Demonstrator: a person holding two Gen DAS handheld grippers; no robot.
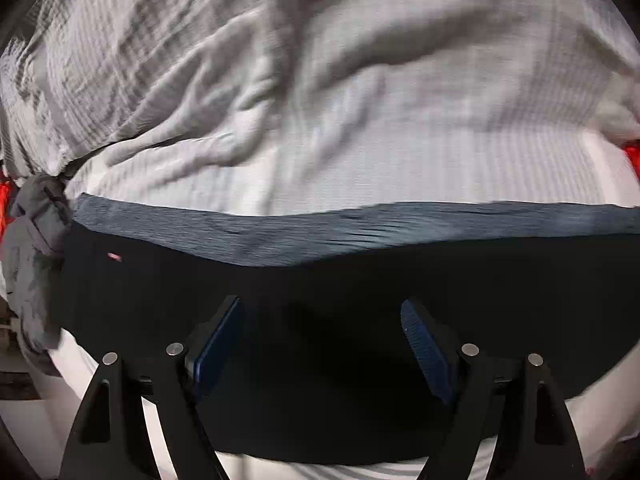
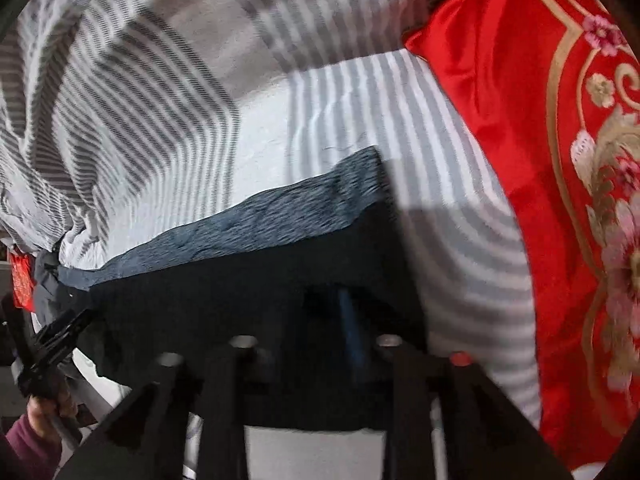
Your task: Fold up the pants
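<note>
Between the left gripper (image 1: 320, 342)'s widely parted blue pads (image 1: 218, 344) lies only dark cloth, unpinched. Over the same pants (image 1: 360, 300), the right gripper (image 2: 324, 320) is blurred; I cannot tell how far its jaws stand apart or whether they pinch cloth. Those pants stretch across the striped bedsheet (image 1: 360, 120), grey waistband (image 1: 360, 232) along the far edge, red quilt (image 2: 500, 120) beside. Judging by this, each gripper should bite both layers near an edge, then lift evenly so the fold lands square.

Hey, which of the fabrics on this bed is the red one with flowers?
The satin cover at the right edge of the bed; it alone is red with gold scrollwork and pink flowers. The bedsheet is grey-and-white striped, and the pants are dark with a heathered band.
</note>
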